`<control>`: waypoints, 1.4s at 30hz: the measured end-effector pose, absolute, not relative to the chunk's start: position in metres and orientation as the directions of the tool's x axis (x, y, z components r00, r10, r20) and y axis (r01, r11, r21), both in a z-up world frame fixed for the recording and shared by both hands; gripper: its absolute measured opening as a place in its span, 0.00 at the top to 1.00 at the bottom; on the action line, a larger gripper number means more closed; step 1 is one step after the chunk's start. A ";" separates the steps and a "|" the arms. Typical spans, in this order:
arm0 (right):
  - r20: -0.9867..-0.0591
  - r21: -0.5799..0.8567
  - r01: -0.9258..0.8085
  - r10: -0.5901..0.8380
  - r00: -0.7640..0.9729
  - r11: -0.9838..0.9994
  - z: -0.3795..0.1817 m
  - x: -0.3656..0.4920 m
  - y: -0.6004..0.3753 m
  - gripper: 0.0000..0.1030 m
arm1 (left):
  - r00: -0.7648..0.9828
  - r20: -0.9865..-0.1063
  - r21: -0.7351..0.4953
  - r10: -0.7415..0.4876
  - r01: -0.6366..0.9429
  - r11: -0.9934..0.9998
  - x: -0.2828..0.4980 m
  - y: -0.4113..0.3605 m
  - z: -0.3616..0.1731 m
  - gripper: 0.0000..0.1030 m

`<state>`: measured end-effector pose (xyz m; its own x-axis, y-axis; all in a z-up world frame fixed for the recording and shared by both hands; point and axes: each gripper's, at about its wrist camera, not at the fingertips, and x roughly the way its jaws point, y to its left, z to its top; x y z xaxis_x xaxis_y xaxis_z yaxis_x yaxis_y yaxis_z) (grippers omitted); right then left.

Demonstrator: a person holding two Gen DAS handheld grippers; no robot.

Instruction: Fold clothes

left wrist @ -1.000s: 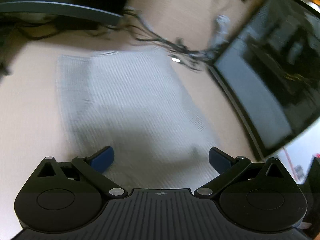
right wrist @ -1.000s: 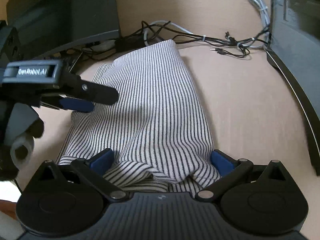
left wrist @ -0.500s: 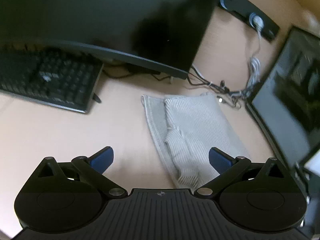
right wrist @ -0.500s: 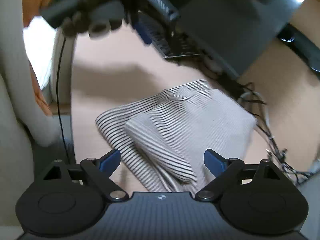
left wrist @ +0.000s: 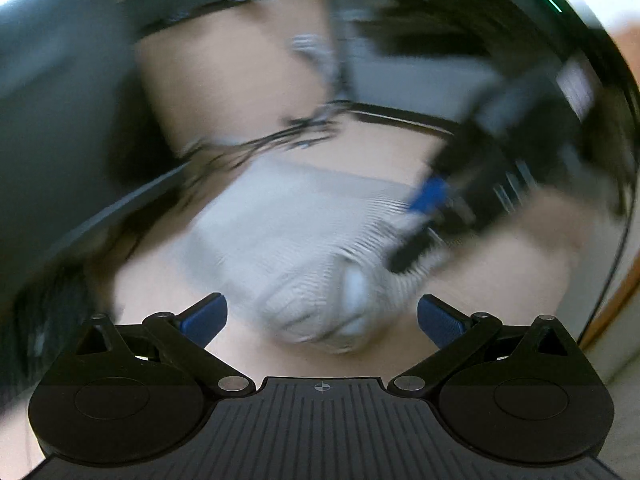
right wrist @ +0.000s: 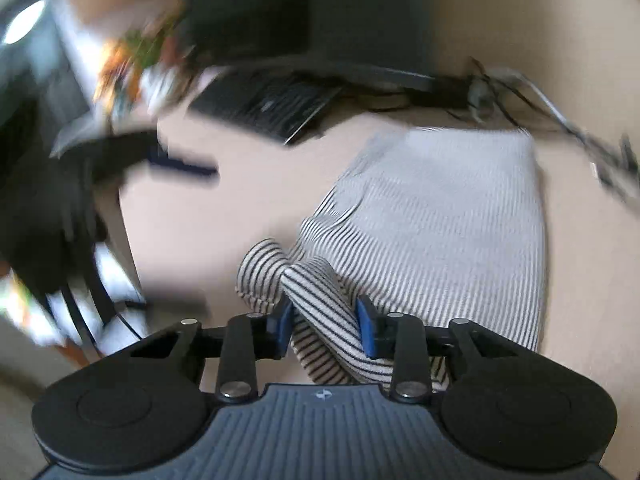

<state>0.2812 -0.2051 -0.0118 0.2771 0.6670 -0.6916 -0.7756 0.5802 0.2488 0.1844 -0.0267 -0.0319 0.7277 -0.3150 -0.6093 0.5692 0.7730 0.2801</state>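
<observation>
A black-and-white striped garment [right wrist: 440, 216] lies folded on the beige desk [right wrist: 240, 232]. My right gripper [right wrist: 326, 326] is shut on a bunched near edge of the garment. In the blurred left wrist view the garment [left wrist: 288, 240] lies just ahead of my left gripper [left wrist: 322, 316], which is open and empty above the desk. The right gripper [left wrist: 424, 220] shows there at the garment's right edge. The left gripper [right wrist: 176, 160] shows blurred at the left of the right wrist view.
A black keyboard [right wrist: 272, 108] and a dark monitor [right wrist: 312, 12] stand behind the garment. Tangled cables [right wrist: 540, 104] run along the back right. A second screen's edge [left wrist: 400, 112] lies beyond the garment in the left wrist view.
My right gripper has closed on the garment's near edge; it was open half a second ago. My left gripper has swung round fast and stays open. Both views are motion-blurred.
</observation>
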 end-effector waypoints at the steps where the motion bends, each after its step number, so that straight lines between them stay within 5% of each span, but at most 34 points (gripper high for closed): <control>1: -0.686 0.290 -0.754 0.677 0.266 0.590 -0.010 0.287 -0.209 0.70 | 0.722 -0.611 0.319 -0.323 0.599 0.735 0.189 -0.038 -0.039 0.00; 5: -0.673 0.386 -0.696 0.701 0.236 0.605 -0.009 0.299 -0.218 0.71 | 0.724 -0.605 0.450 -0.332 0.654 0.608 0.212 -0.076 -0.066 0.00; 9: -0.641 0.357 -0.702 0.708 0.295 0.616 0.005 0.291 -0.231 0.65 | 0.687 -0.605 0.416 -0.403 0.703 0.576 0.230 -0.091 -0.076 0.09; 11: -0.616 0.296 -0.706 0.694 0.373 0.643 0.021 0.283 -0.254 0.36 | 0.640 -0.628 0.351 -0.444 0.741 0.573 0.233 -0.091 -0.078 0.27; 13: -0.607 0.120 -0.699 0.609 0.510 0.705 0.039 0.267 -0.279 0.22 | 0.616 -0.624 0.275 -0.480 0.748 0.604 0.234 -0.086 -0.075 0.35; 16: -0.627 -0.103 -0.663 0.469 0.622 0.742 0.042 0.250 -0.301 0.19 | 0.575 -0.618 0.080 -0.537 0.725 0.684 0.246 -0.070 -0.063 0.42; 19: -0.662 -0.171 -0.648 0.400 0.633 0.742 0.028 0.242 -0.310 0.19 | 0.543 -0.590 -0.135 -0.598 0.664 0.736 0.265 -0.046 -0.050 0.43; 24: -0.640 -0.413 -0.712 0.376 0.670 0.567 -0.021 0.229 -0.270 0.15 | 0.545 -0.559 -0.271 -0.625 0.593 0.758 0.282 -0.020 -0.036 0.43; 27: -0.590 -0.461 -0.726 0.436 0.680 0.510 -0.034 0.235 -0.245 0.21 | 0.542 -0.556 -0.294 -0.630 0.581 0.759 0.288 -0.013 -0.032 0.43; 29: -0.587 -0.417 -0.744 0.471 0.659 0.522 -0.029 0.247 -0.233 0.49 | 0.512 -0.569 -0.319 -0.644 0.585 0.746 0.290 -0.012 -0.033 0.45; 32: -0.617 -0.316 -0.791 0.520 0.591 0.524 -0.018 0.253 -0.231 0.65 | 0.470 -0.588 -0.354 -0.659 0.583 0.732 0.287 -0.013 -0.038 0.43; 37: -0.681 -0.172 -0.848 0.561 0.471 0.502 0.001 0.211 -0.262 0.71 | 0.314 -0.578 -0.467 -0.754 0.630 0.620 0.254 -0.018 -0.029 0.43; 42: -0.665 -0.104 -0.845 0.596 0.451 0.524 0.053 0.181 -0.286 0.71 | 0.257 -0.462 -0.529 -0.849 0.689 0.496 0.233 -0.015 0.004 0.44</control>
